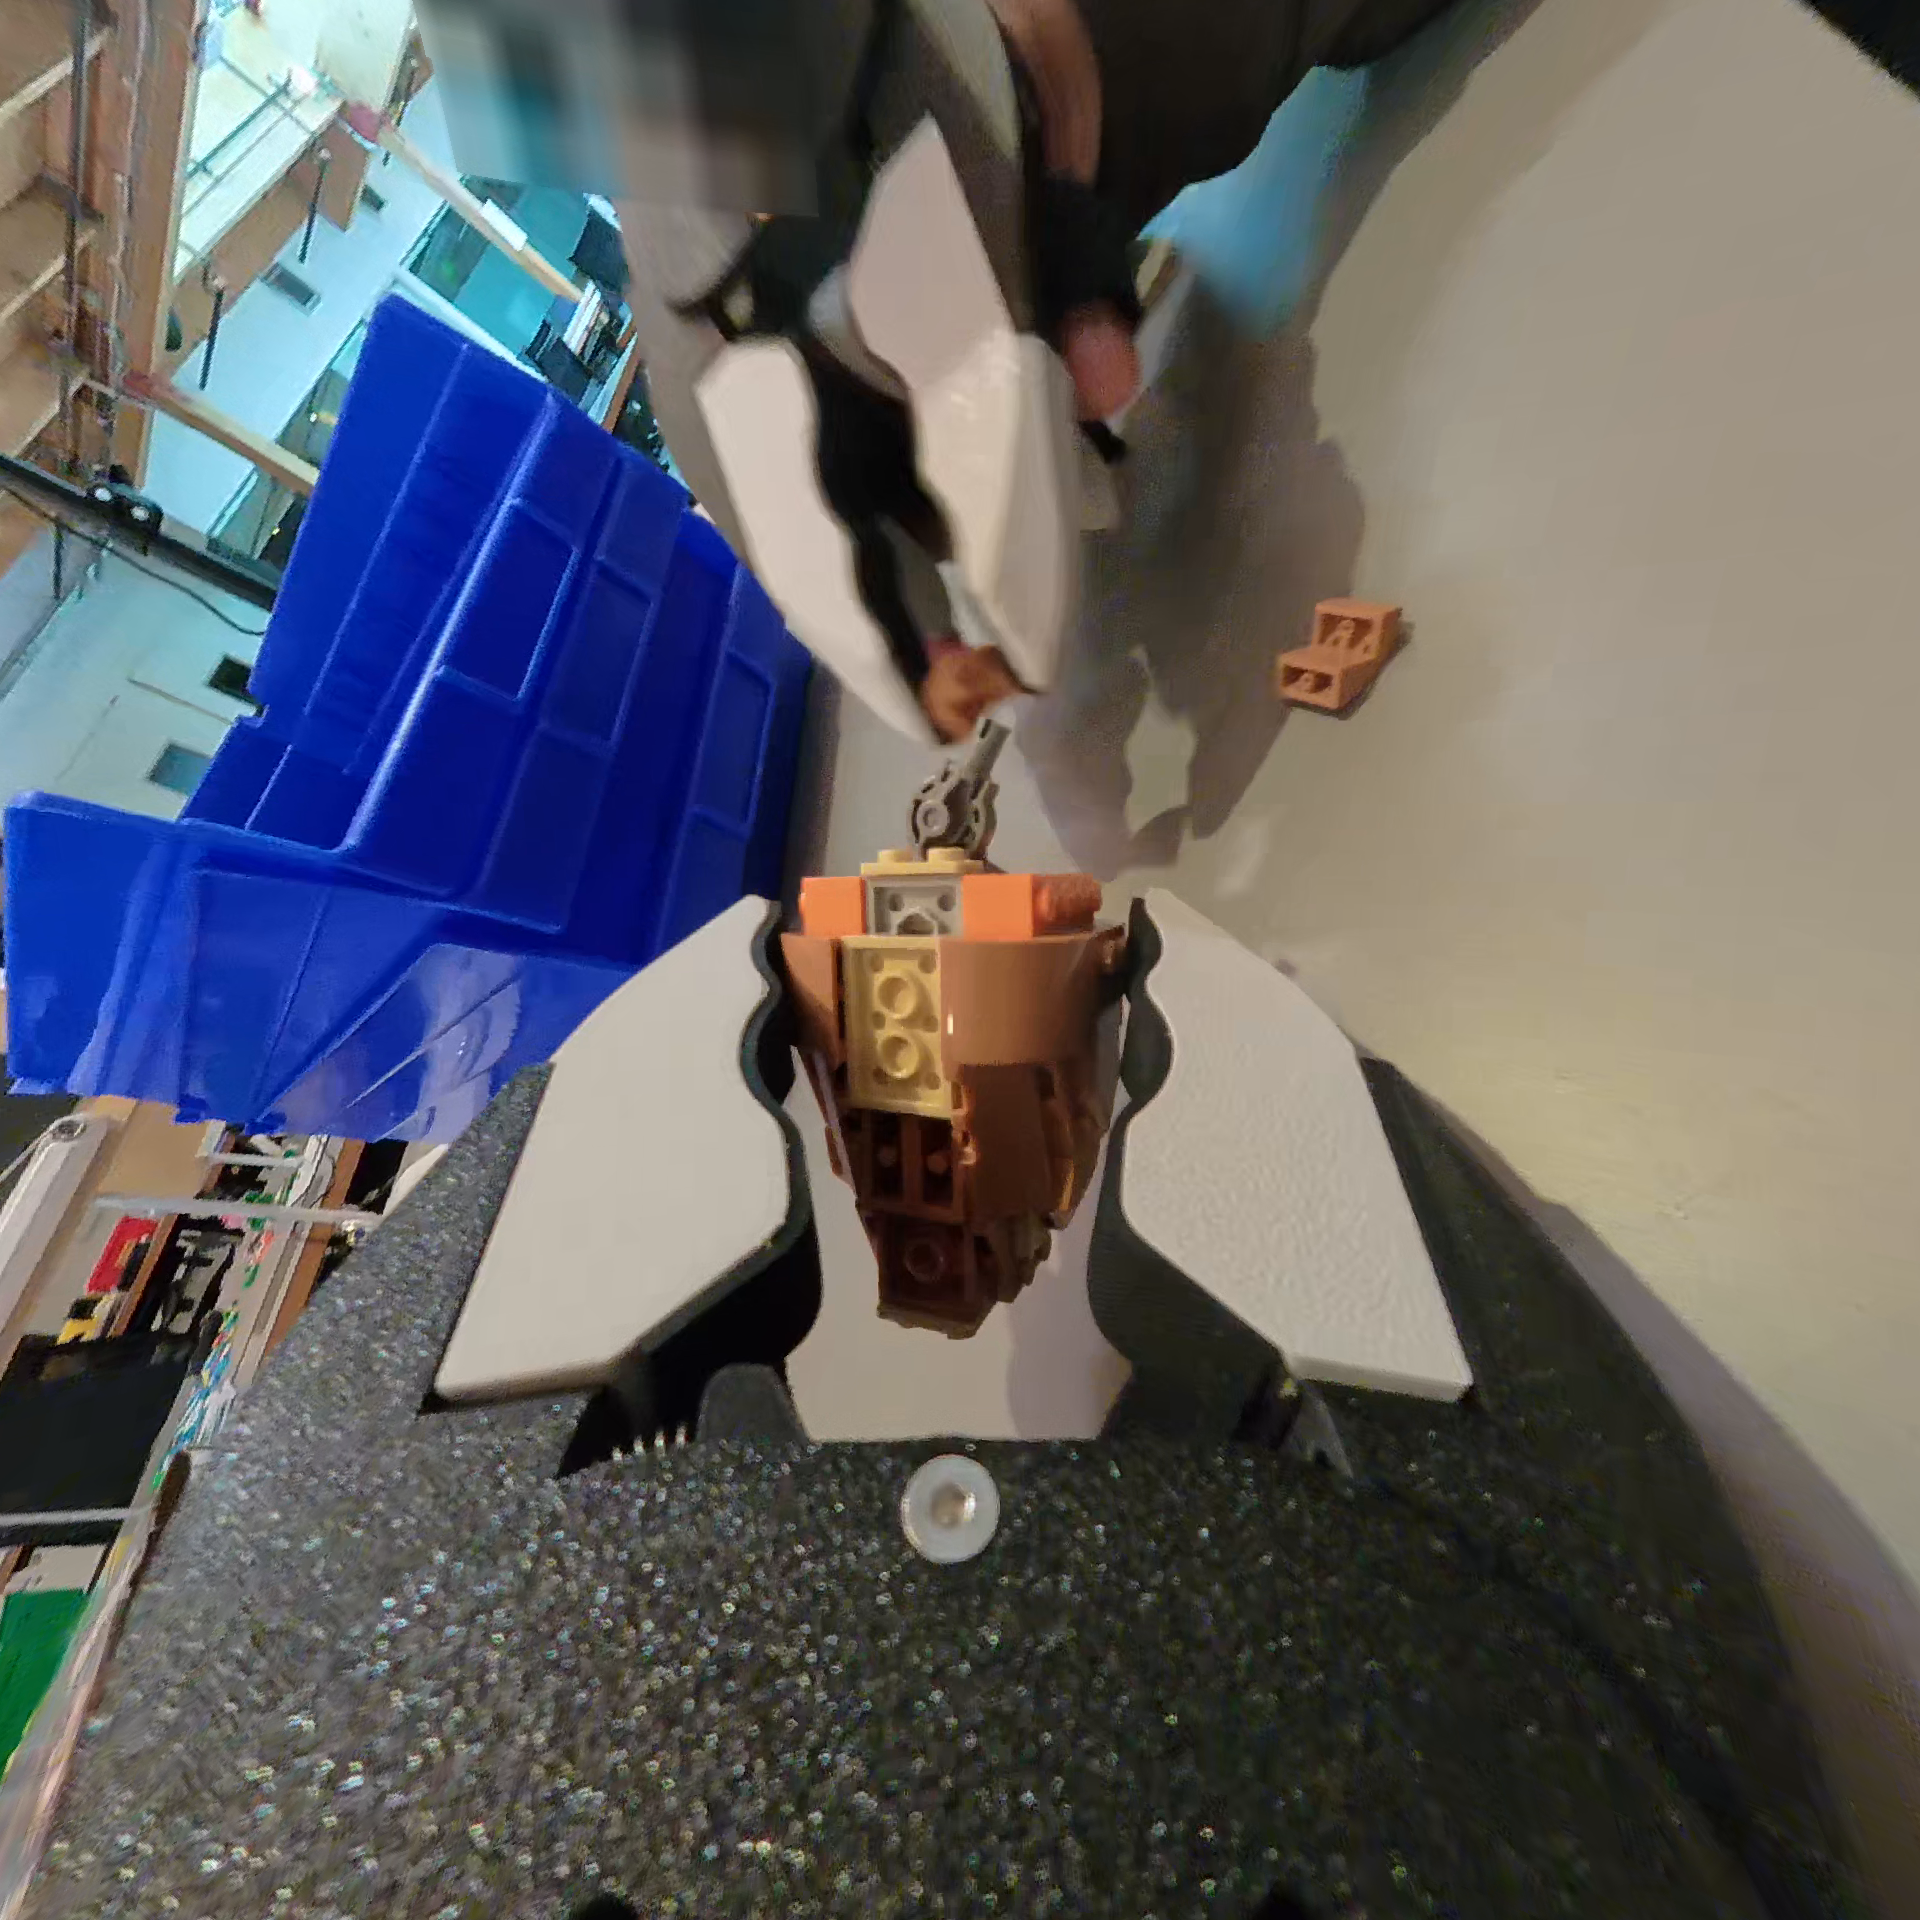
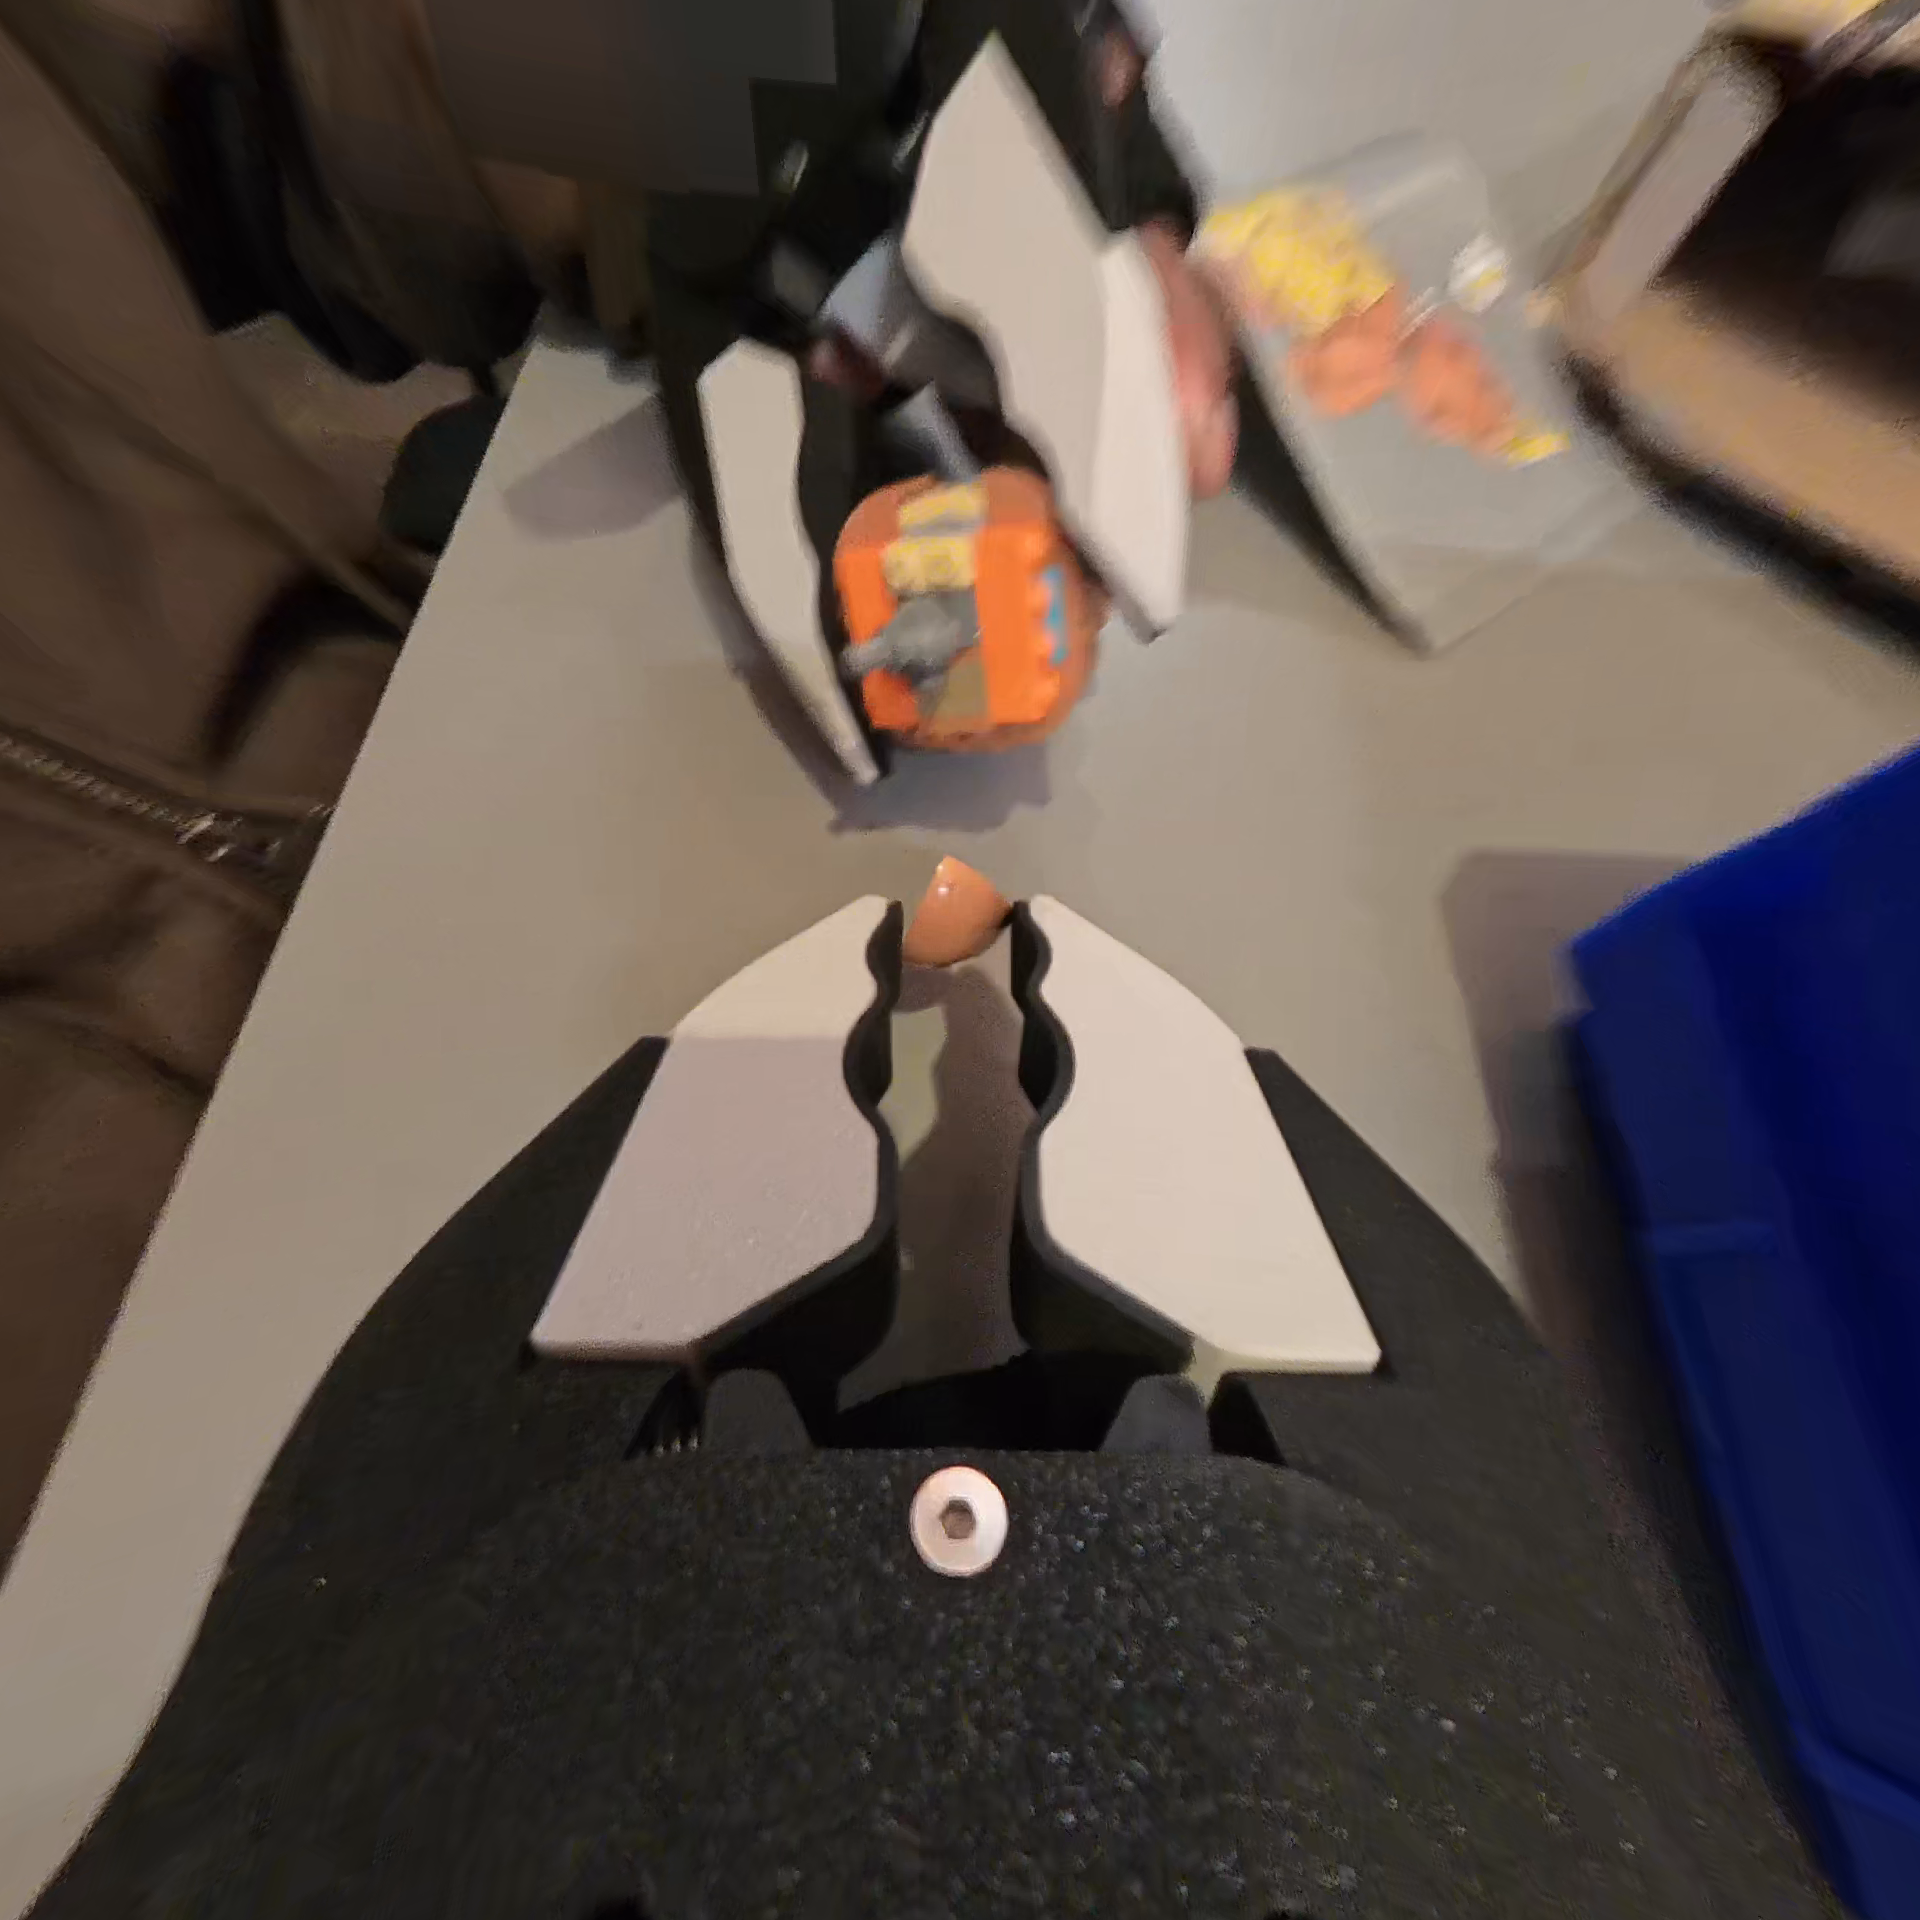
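- Left gripper (image 1: 951, 956) of yours is clamped on the brown-and-orange brick model (image 1: 940, 1049), wedged between its fingers above the table (image 1: 1558, 520).
- Right gripper (image 2: 954, 920) is pinching a small rounded brown piece (image 2: 954, 914) at the tips, just short of the model's grey peg (image 1: 954, 800).

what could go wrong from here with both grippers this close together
The right gripper pinches the small orange rounded piece only at its very tips, so it could pop out. The brick model in the left gripper has a grey part sticking forward that a bump might knock off. The blue bins crowd one side.
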Motion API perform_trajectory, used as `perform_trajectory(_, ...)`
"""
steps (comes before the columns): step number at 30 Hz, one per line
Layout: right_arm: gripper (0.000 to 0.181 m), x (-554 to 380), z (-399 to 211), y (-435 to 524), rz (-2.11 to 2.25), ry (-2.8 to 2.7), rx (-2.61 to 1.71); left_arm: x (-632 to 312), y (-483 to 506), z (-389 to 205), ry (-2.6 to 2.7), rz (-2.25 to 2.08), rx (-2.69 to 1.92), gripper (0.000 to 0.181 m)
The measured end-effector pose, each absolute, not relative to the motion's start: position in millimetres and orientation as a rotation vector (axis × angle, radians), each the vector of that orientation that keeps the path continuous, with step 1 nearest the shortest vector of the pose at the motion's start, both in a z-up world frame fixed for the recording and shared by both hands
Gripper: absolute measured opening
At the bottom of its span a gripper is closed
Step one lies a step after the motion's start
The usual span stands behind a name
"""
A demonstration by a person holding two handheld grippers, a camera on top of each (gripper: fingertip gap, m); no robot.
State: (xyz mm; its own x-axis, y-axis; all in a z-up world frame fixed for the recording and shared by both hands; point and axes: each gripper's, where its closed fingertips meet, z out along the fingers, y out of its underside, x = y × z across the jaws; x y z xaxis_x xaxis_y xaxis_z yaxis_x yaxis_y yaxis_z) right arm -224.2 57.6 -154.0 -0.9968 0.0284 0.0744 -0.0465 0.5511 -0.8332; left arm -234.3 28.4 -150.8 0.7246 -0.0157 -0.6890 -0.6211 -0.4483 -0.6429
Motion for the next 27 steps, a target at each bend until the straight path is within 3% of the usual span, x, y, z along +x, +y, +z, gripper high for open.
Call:
perform_trajectory(5,0.02,-336.4,-25.3,89.3,1.577,-1.926,-0.453,-239.9,30.1,-151.3,0.443,0.765,-1.936,0.062)
perform_trajectory(7,0.022,-379.8,-8.2,113.0,1.497,-1.828,-0.688,-243.0,28.7,-151.6,0.421,0.771,-1.944,0.062)
perform_trajectory(10,0.048,-389.1,-33.8,114.3,1.403,-2.011,-0.783,-248.3,24.4,-145.9,0.37,0.773,-1.934,0.062)
perform_trajectory(17,0.047,-290.6,-81.3,118.0,1.241,-2.208,-0.659,-256.5,18.8,-123.3,0.228,0.726,-1.855,0.062)
perform_trajectory(22,0.043,-188.8,-161.7,93.6,1.093,-2.609,-0.535,-257.5,18.5,-121.9,0.211,0.718,-1.846,0.062)
perform_trajectory(27,0.038,-170.5,-186.7,84.3,0.992,-2.683,-0.525,-256.8,20.1,-125.1,0.223,0.727,-1.858,0.062)
